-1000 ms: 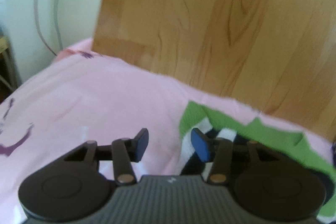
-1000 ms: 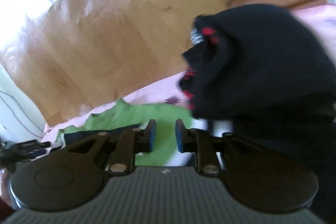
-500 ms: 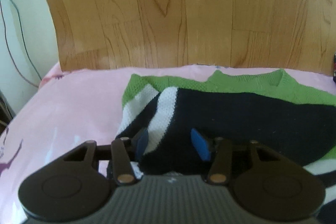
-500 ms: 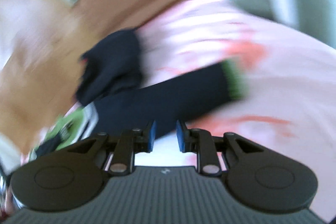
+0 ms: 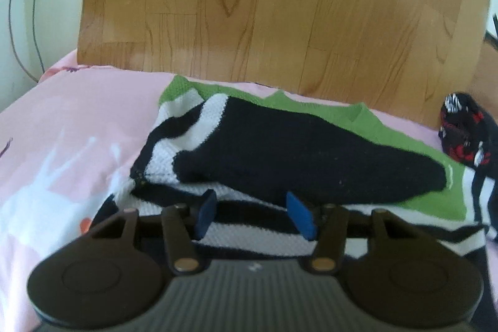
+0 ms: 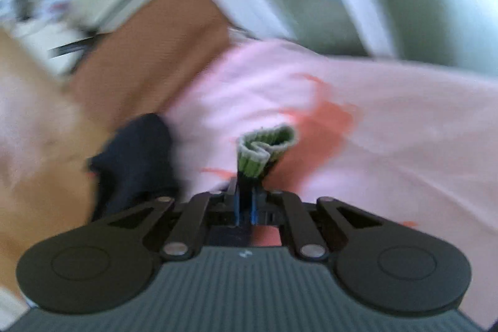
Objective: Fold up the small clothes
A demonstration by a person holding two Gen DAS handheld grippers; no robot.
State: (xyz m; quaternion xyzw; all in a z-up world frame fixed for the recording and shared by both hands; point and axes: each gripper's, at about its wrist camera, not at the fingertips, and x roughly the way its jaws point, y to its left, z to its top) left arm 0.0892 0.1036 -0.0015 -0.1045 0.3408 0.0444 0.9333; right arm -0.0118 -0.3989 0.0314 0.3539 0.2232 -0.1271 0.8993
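A small knitted sweater (image 5: pixel 358 117), green with black and white stripes, lies on the pink bedsheet (image 5: pixel 77 120). One black sleeve (image 5: pixel 295 151) is folded across its chest. My left gripper (image 5: pixel 253 215) hovers low over the striped body with its jaws opening. The blue pads (image 5: pixel 300 215) stand apart and press on nothing. In the right wrist view my right gripper (image 6: pixel 245 207) is shut on the sweater's other black sleeve, just behind its green ribbed cuff (image 6: pixel 264 151), which bunches up past the fingertips.
A wooden headboard (image 5: pixel 280 5) stands right behind the sweater. A black garment with red and white print (image 5: pixel 463 133) lies at the sweater's right end, and shows as a dark blurred lump (image 6: pixel 137 157) left of the right gripper. The pink sheet (image 6: pixel 389 120) spreads out on the right.
The left gripper slid across the bed to sit over the sweater and its pads spread a little. The right gripper swung away from the black garment to the cuffed sleeve and closed on it.
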